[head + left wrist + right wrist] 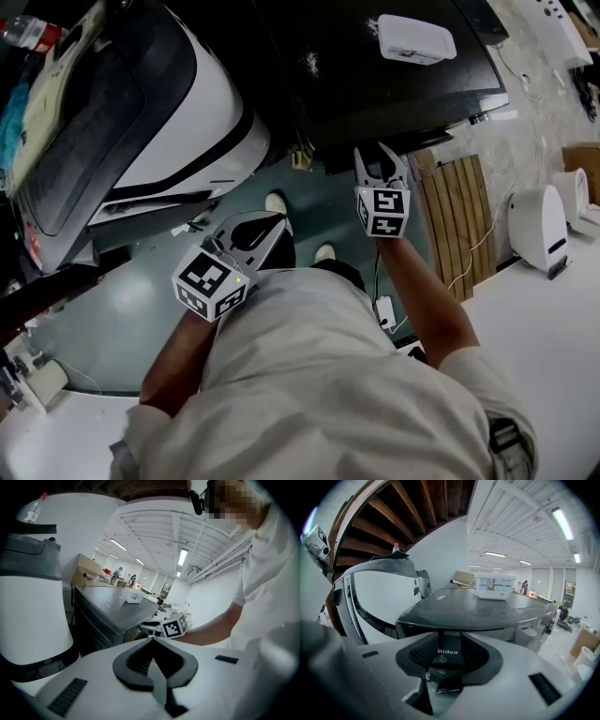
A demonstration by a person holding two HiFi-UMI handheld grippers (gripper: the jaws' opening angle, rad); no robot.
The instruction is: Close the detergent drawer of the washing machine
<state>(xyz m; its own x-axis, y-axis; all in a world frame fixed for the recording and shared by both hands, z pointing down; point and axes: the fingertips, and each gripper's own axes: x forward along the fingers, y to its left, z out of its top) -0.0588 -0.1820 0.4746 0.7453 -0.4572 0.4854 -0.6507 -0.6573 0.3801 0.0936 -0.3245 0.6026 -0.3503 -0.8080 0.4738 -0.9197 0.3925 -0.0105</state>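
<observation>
The right gripper [450,641] is at the near front edge of the dark washing machine [375,84], jaws a little apart. Framed between them is the detergent drawer [449,652] front, marked Midea, just under the top's lip — contact can't be told. The left gripper [152,641] hangs nearer and to the left, jaws together and empty, beside a white machine [202,103].

Below you, across the middle and lower left of the head view, lies a dull teal floor [122,309]. Right of centre you have a slatted wooden board [459,220] lying flat, and pale speckled flooring [530,141] fills the upper right. In the right gripper view, dark wooden rafters [408,513] fan across the upper left above a white wall [443,545]. Long strip lights [562,522] glow on the white beamed ceiling [511,508] at the upper right.
</observation>
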